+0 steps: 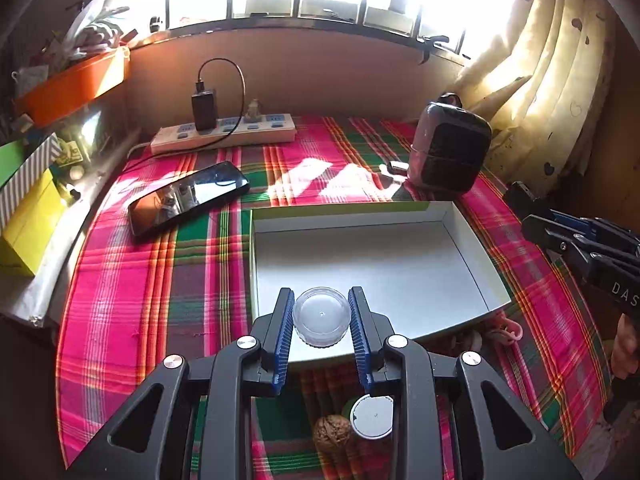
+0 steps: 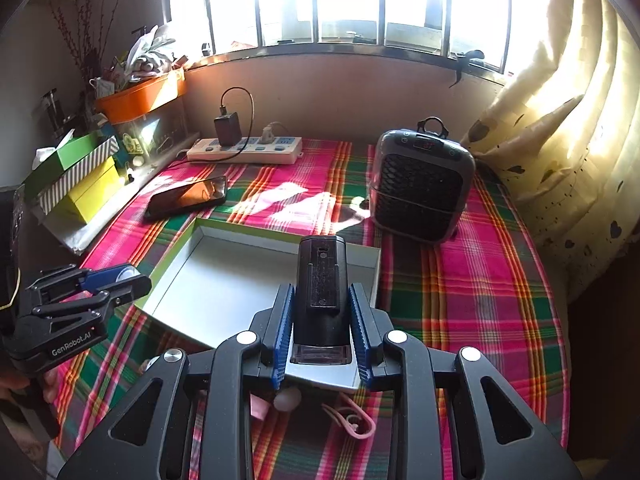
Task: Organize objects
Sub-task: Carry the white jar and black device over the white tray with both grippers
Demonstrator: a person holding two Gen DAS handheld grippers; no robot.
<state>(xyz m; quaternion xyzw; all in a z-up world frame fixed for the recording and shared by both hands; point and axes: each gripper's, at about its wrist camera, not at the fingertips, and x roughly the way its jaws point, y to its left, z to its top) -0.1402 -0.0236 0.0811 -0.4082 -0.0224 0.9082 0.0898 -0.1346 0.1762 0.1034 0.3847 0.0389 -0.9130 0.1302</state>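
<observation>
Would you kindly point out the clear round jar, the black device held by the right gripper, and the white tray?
clear round jar (image 1: 321, 315), left wrist view, centre of its lid.
black device (image 2: 322, 288), right wrist view, middle of its body.
white tray (image 1: 360, 264), left wrist view, bare floor.

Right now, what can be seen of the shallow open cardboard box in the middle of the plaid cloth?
The shallow rectangular cardboard box has low white inner walls, a pale grey-white floor and a green outer edge. It lies flat and open-topped on the pink-and-green plaid cloth, in front of the black phone and the dark grilled heater. Nothing rests inside. The left gripper holds a clear round lidded jar over its near edge; the right gripper holds a black oblong device over it.
</observation>
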